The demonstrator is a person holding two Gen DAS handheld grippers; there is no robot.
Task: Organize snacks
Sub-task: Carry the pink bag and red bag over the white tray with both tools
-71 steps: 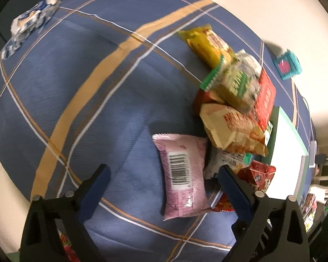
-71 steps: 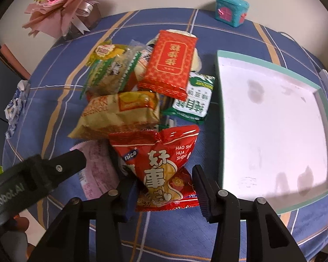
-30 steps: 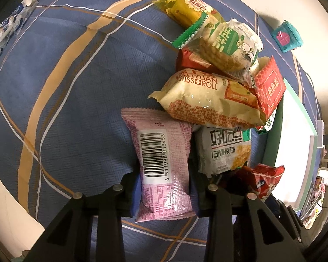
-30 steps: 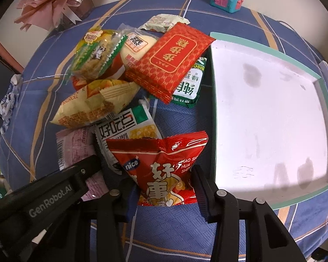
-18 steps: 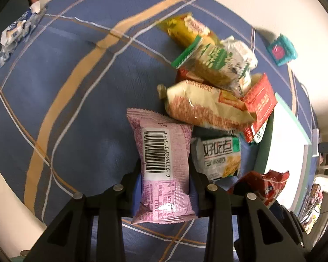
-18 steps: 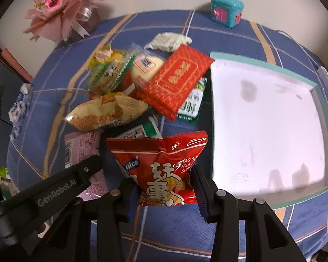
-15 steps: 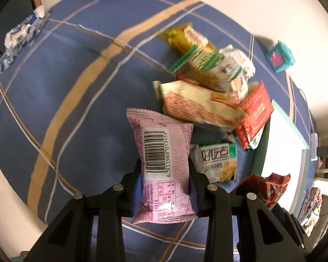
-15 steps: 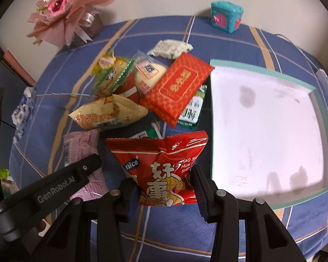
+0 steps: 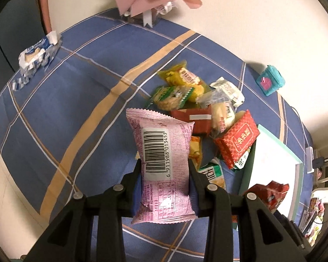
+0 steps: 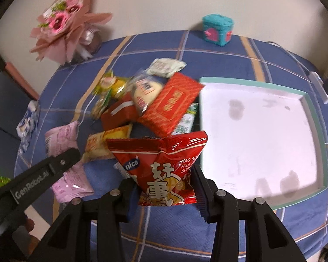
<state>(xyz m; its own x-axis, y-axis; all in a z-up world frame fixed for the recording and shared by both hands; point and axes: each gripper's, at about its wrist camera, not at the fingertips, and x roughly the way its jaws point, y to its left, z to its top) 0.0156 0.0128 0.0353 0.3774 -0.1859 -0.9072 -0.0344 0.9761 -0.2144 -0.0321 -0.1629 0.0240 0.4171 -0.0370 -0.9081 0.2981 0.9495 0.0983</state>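
A blue plaid tablecloth [image 10: 155,43] carries a white tray [image 10: 262,135] near its right edge, with a snack pile [image 10: 155,100] just left of it. The right gripper [image 10: 167,188] is clamped on a red chip bag [image 10: 161,163]; the left gripper [image 9: 165,175] on a pink barcoded packet [image 9: 164,150], both above the front edge.

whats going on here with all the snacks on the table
A person is sorting snacks with a handheld gripper in each hand. The left gripper is clamped on a pink packet with its barcode facing up, and the right gripper is clamped on a red snack bag; both are held above the blue plaid tablecloth. The other snacks sit in a loose pile beside a white tray with a teal rim, which has nothing in it yet.
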